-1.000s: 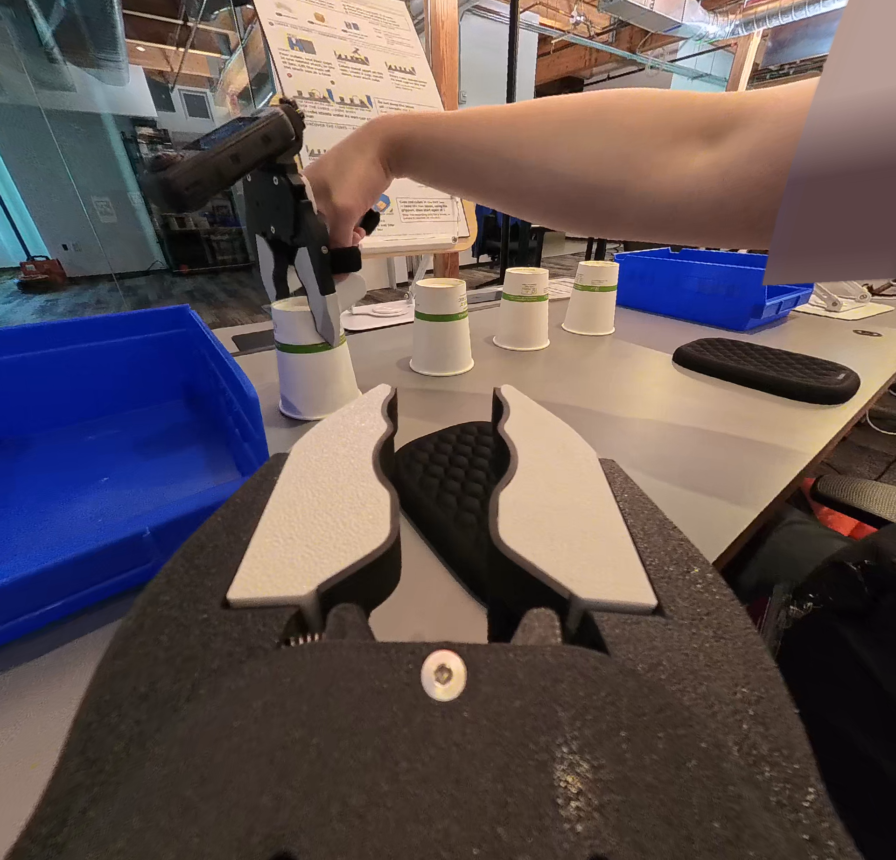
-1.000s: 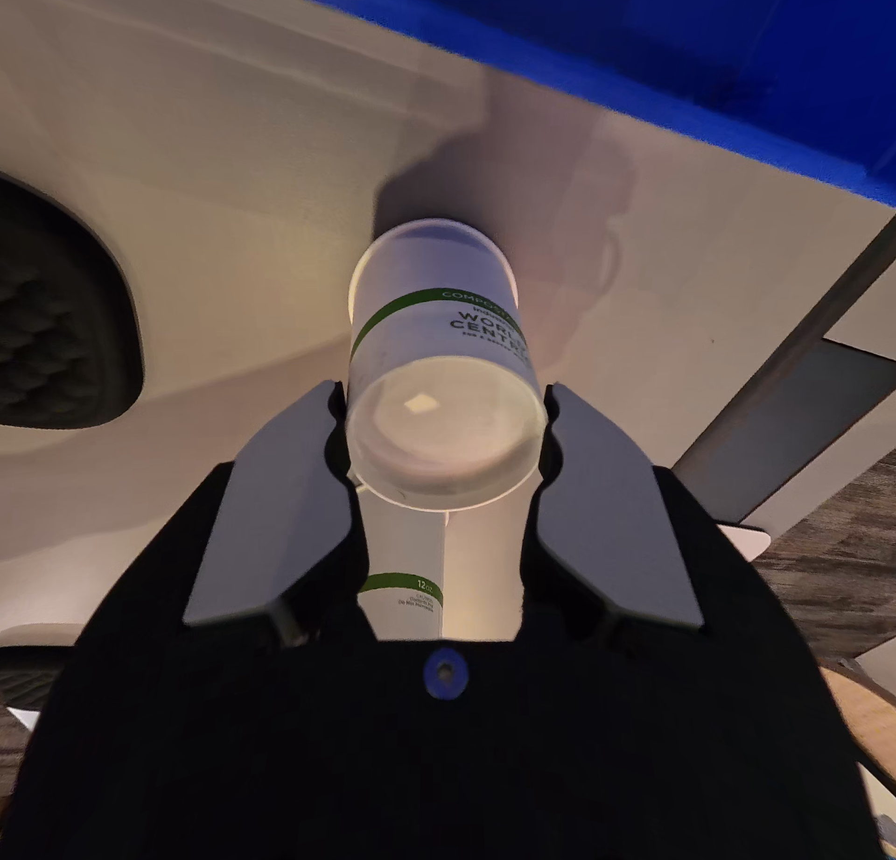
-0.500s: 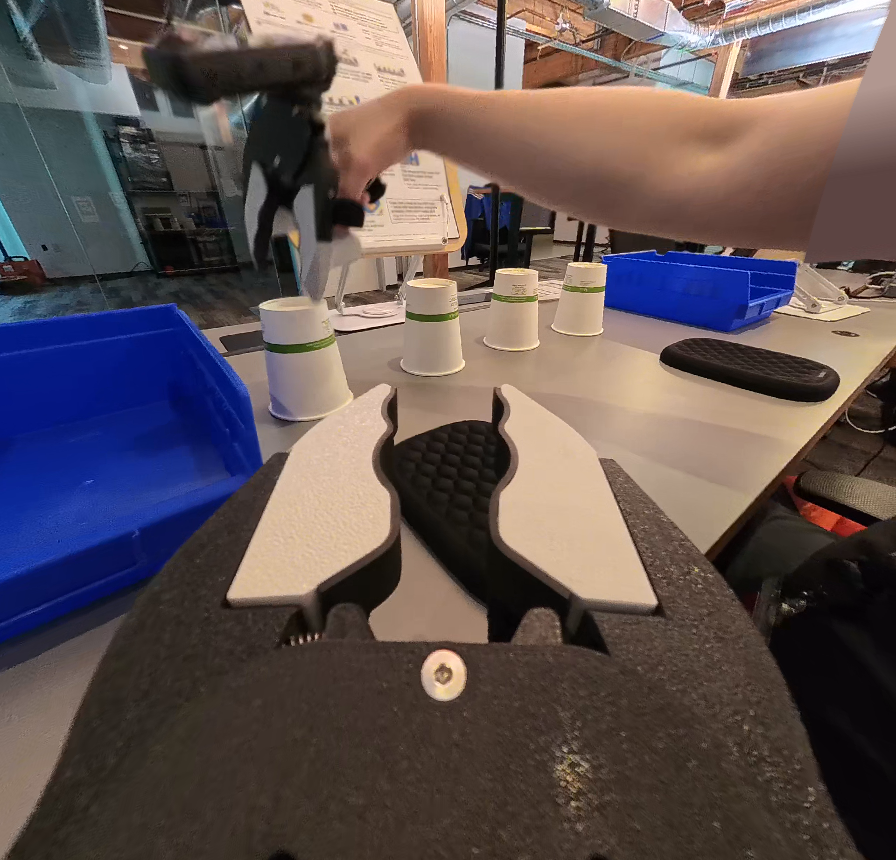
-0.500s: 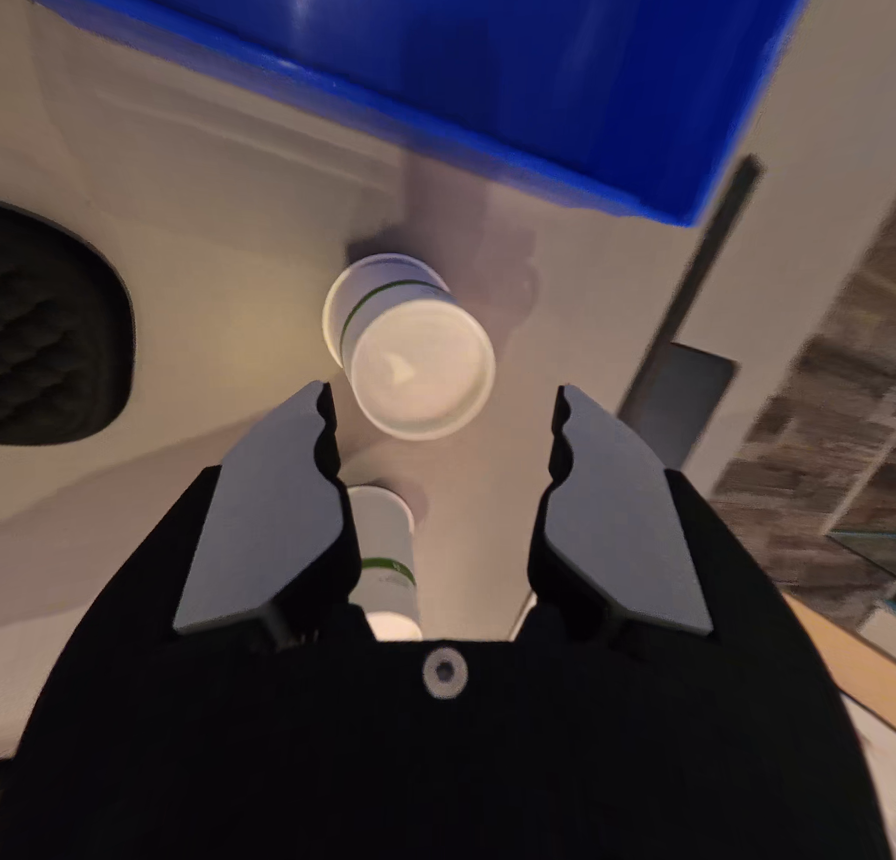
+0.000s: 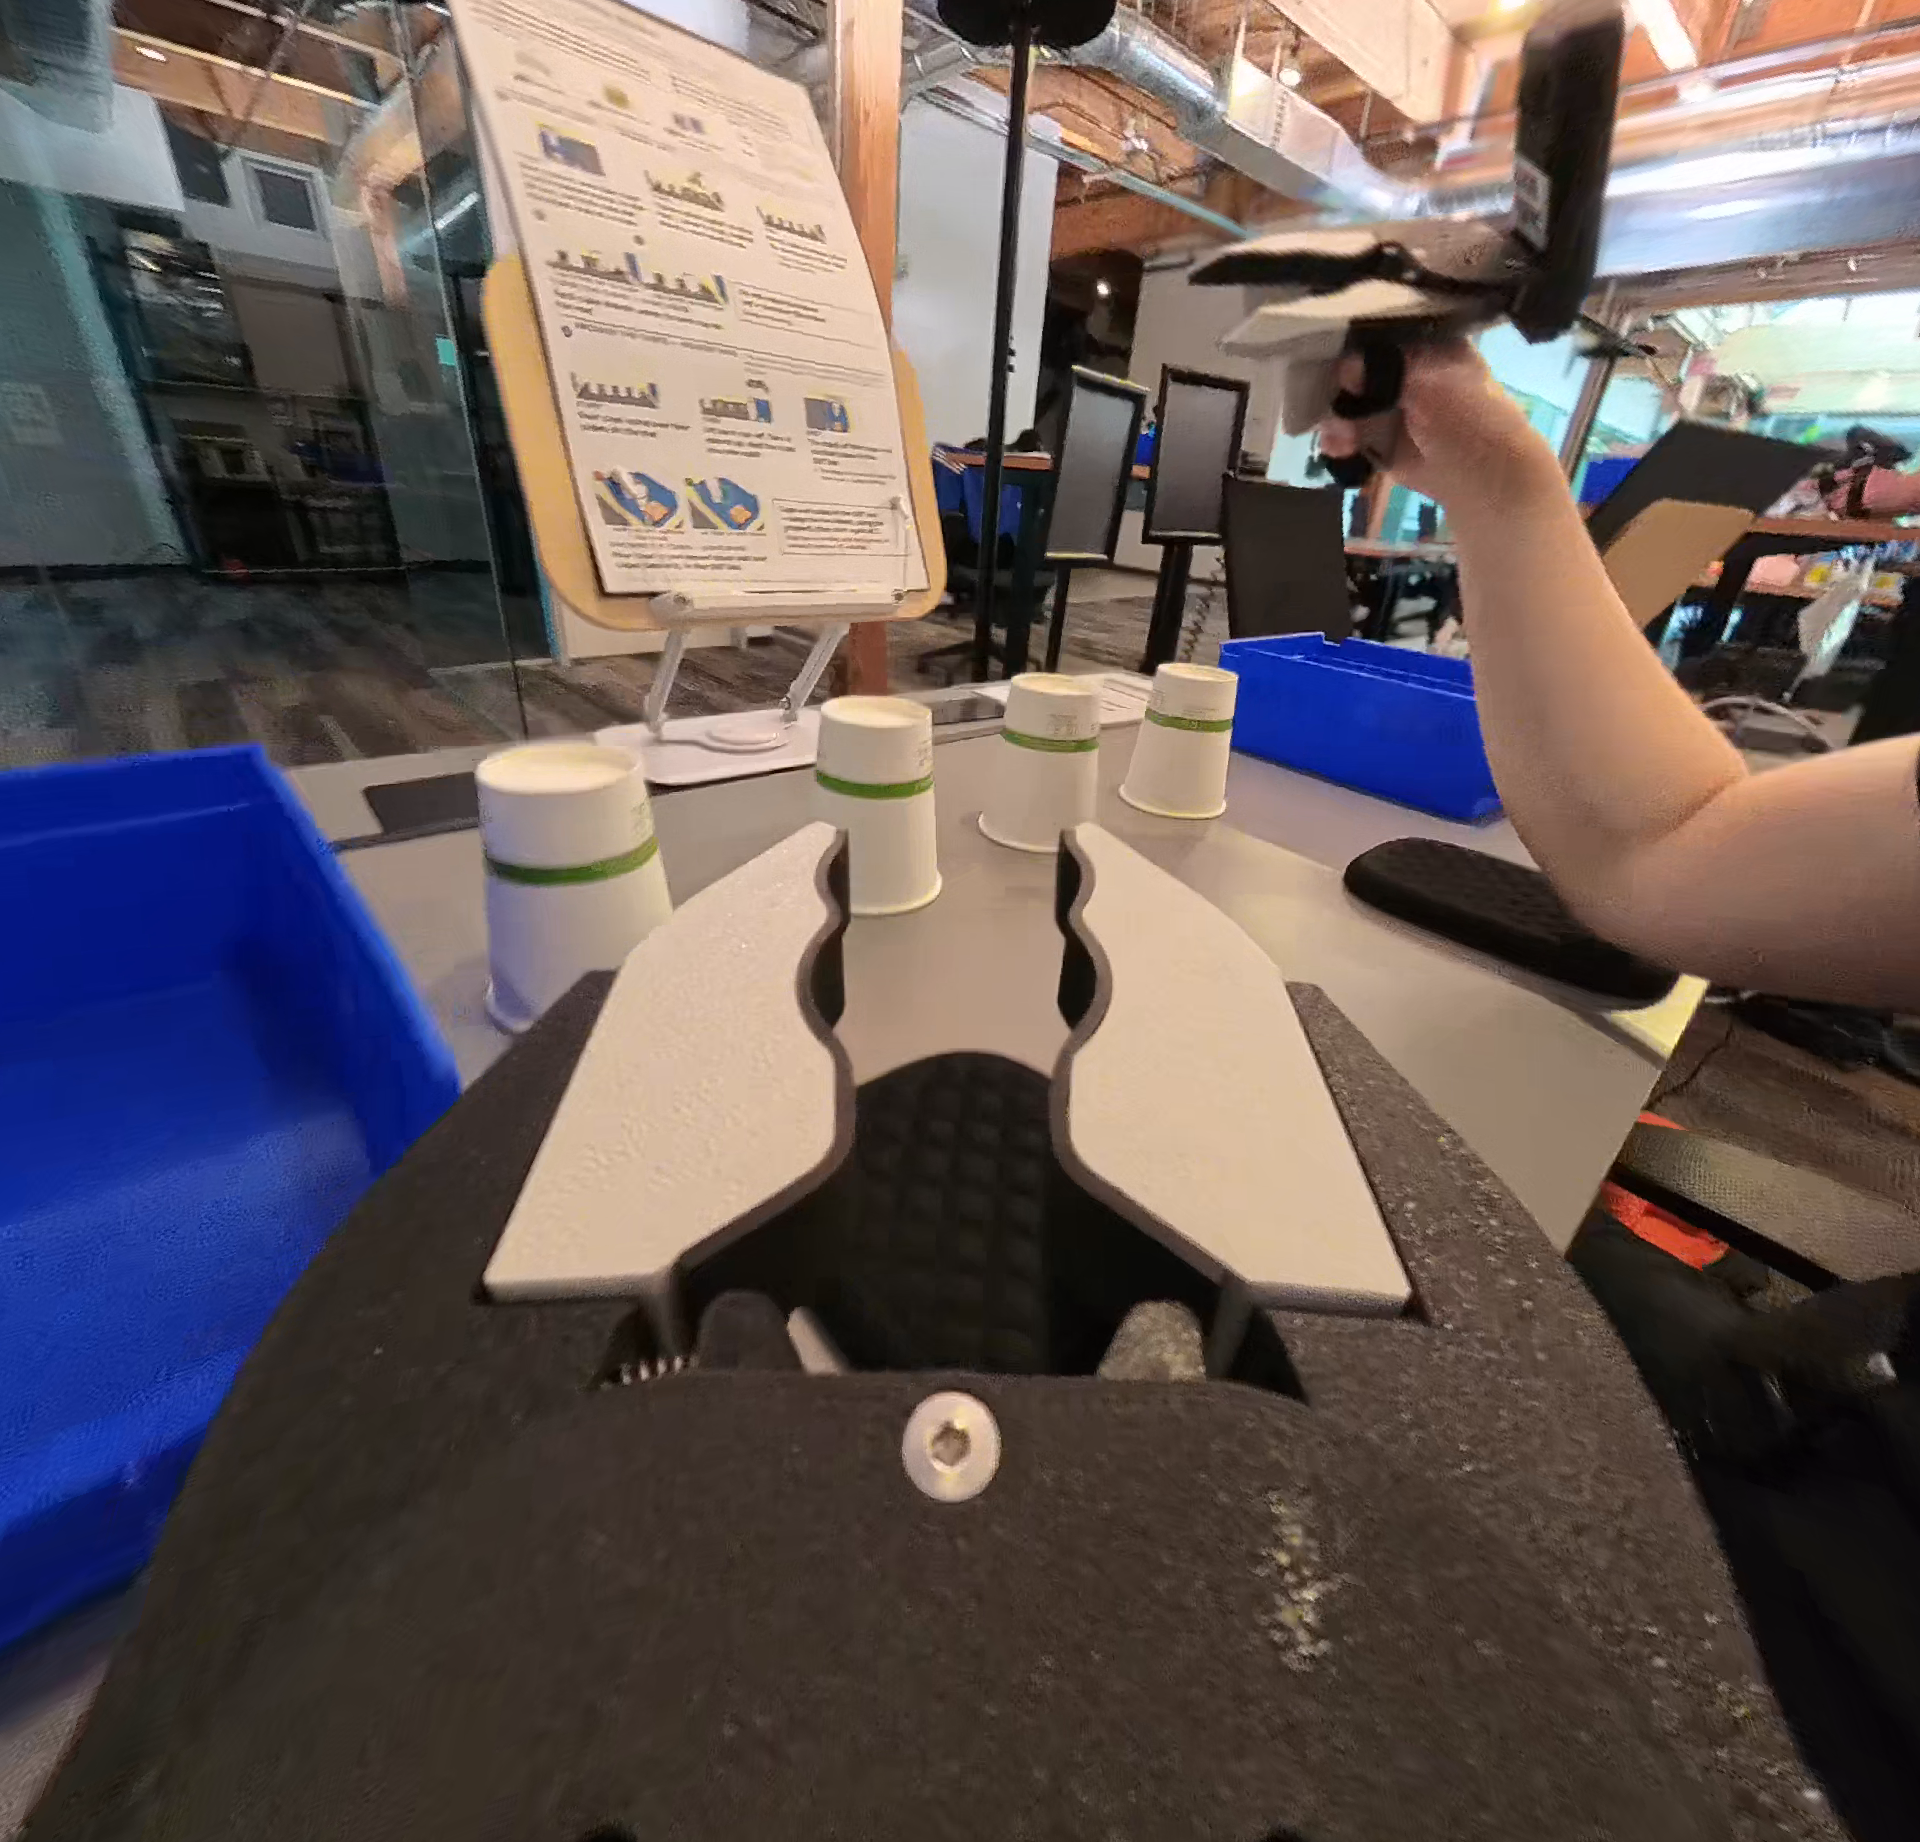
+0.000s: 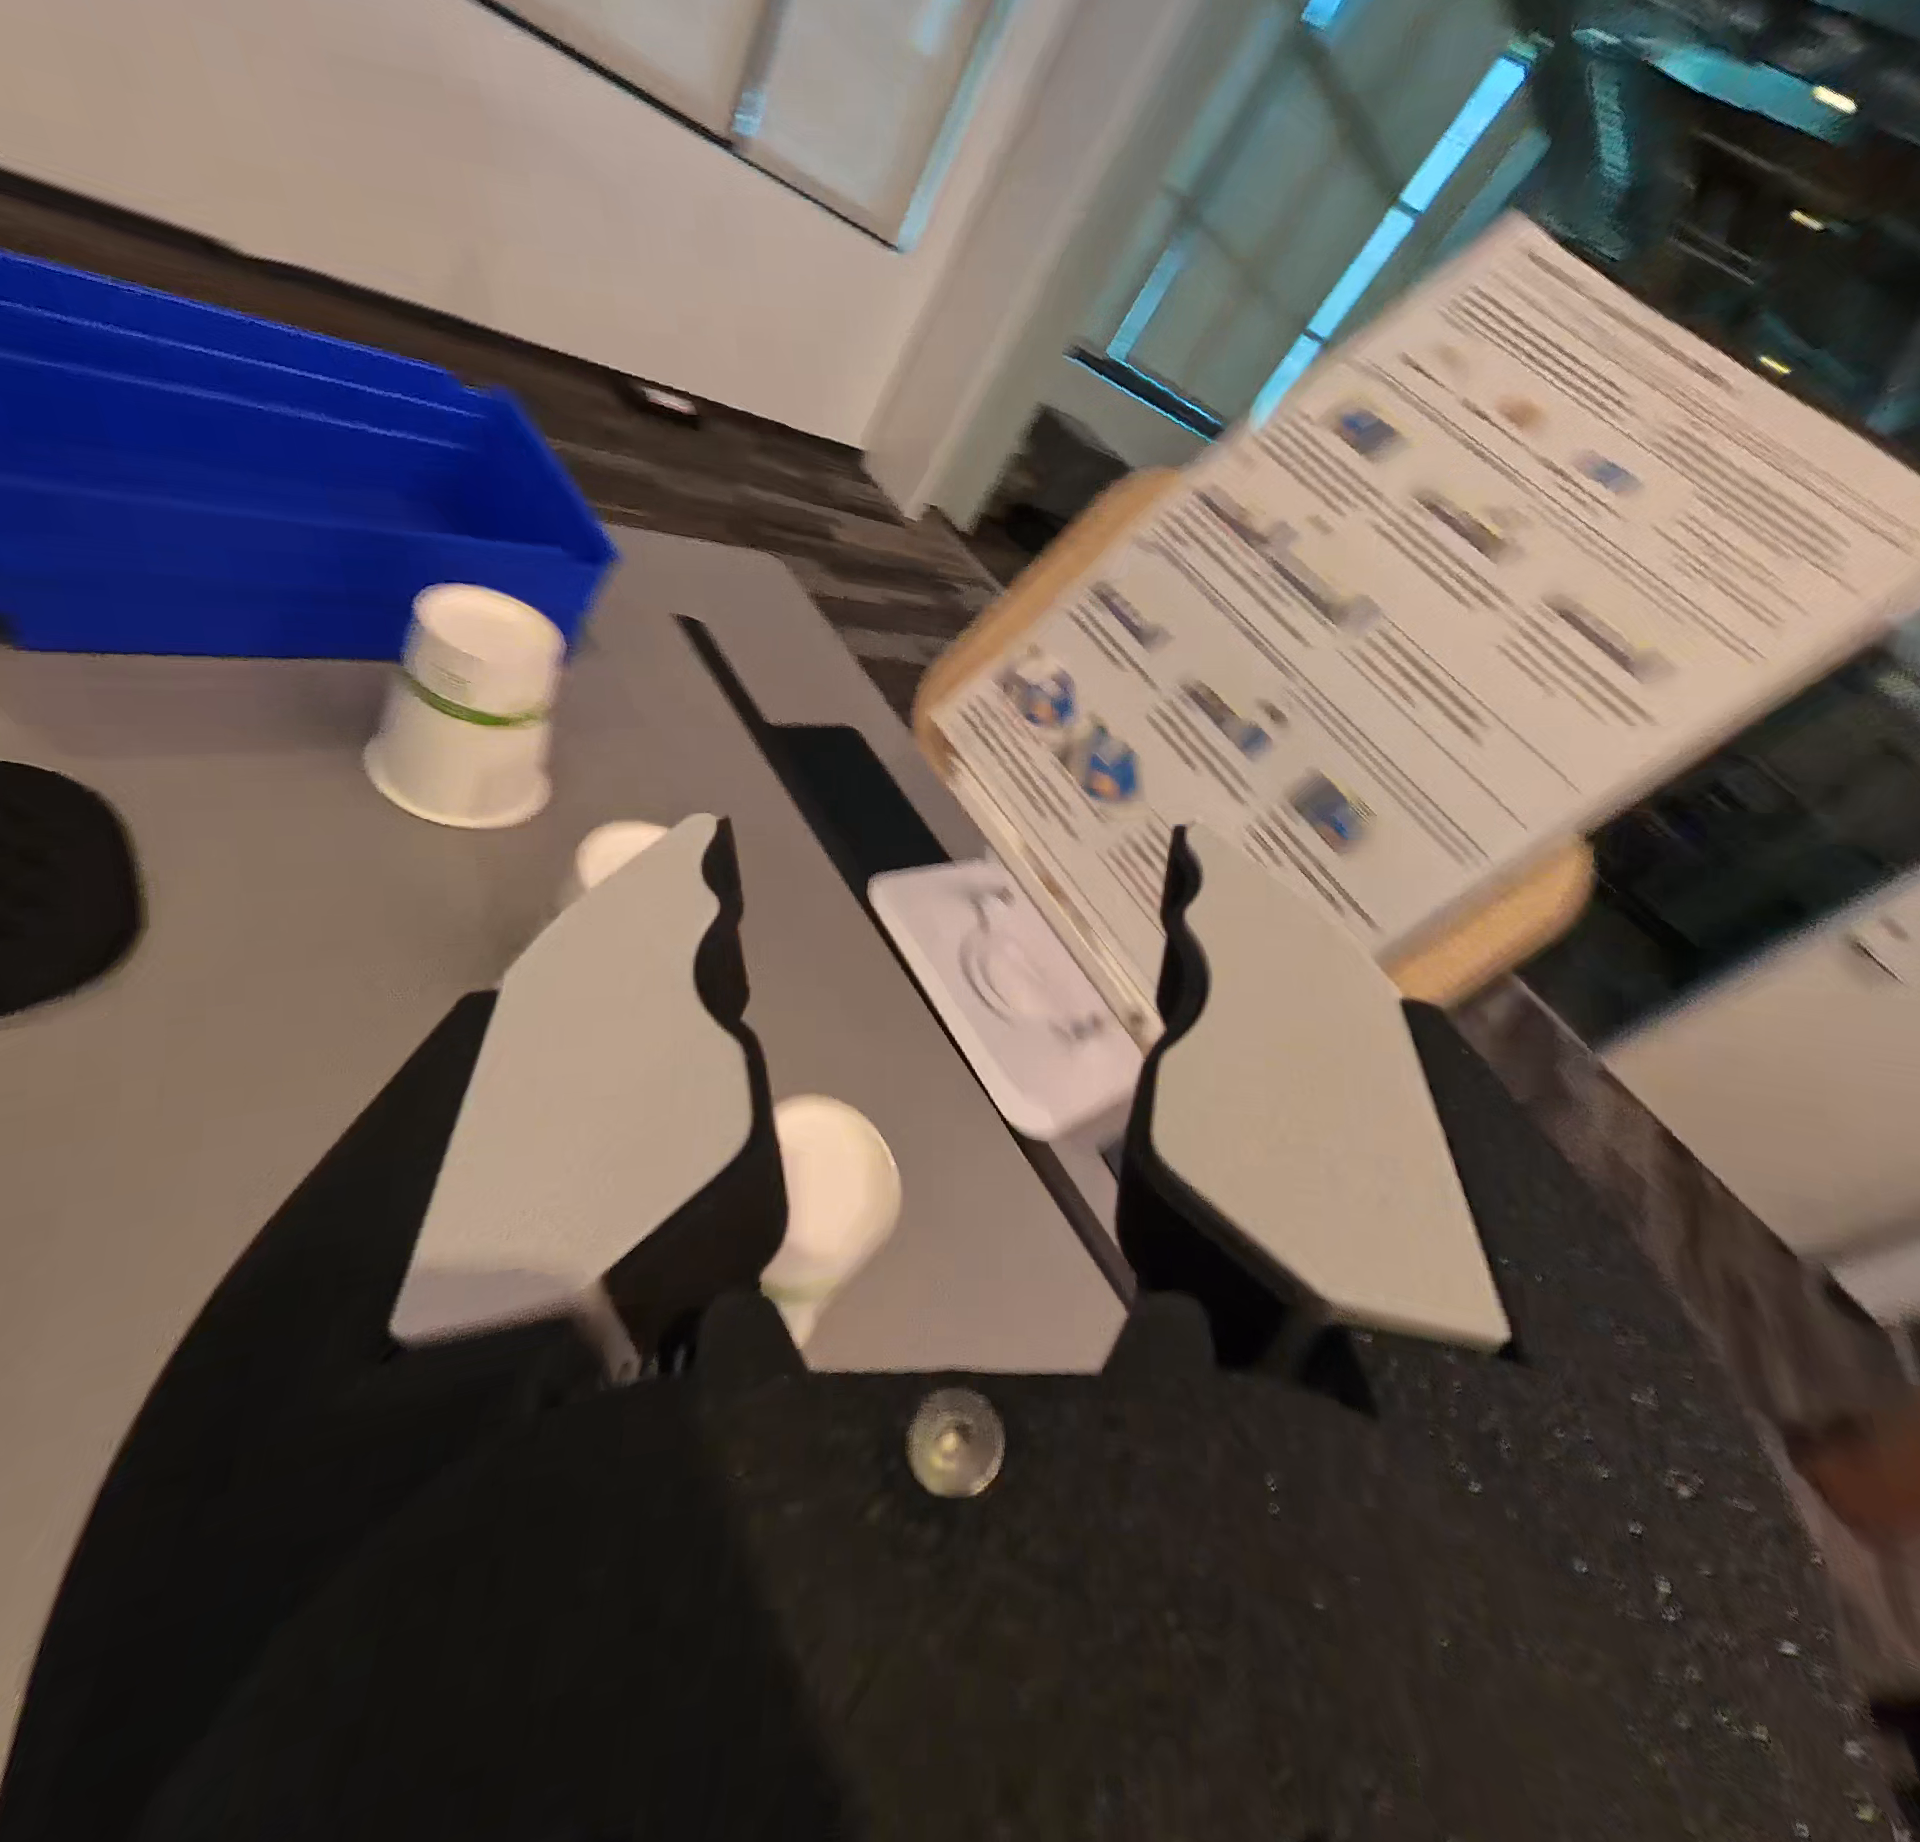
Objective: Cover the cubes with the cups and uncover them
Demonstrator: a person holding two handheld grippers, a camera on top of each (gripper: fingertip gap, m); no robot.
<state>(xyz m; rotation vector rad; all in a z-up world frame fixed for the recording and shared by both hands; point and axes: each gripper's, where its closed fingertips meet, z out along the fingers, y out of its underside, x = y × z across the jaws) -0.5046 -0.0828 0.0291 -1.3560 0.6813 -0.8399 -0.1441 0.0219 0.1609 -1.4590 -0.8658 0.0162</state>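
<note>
Several white paper cups with green bands stand upside down in a row on the grey table (image 5: 1039, 961): the nearest cup (image 5: 566, 867), a second cup (image 5: 878, 805), a third cup (image 5: 1044, 774) and the far cup (image 5: 1179, 738). No cubes show. My left gripper (image 5: 951, 857) is open and empty, low over the table in front of the row. My right gripper (image 6: 948, 847) is open and empty. It also shows in the left wrist view (image 5: 1247, 306), held high at the right, well above the cups. The blurred right wrist view shows one cup (image 6: 462, 722) and another cup (image 6: 831, 1190).
A blue bin (image 5: 156, 1065) sits at the left, another blue bin (image 5: 1361, 722) at the far right. A black wrist rest (image 5: 1496, 919) lies on the right, a black pad (image 5: 956, 1148) under my left gripper. A document stand (image 5: 707, 338) stands behind the cups.
My right gripper let go of the nearest cup, rose, and swung up and to the right, away from the row. The cup stays upside down on the table. My left gripper shifted slightly.
</note>
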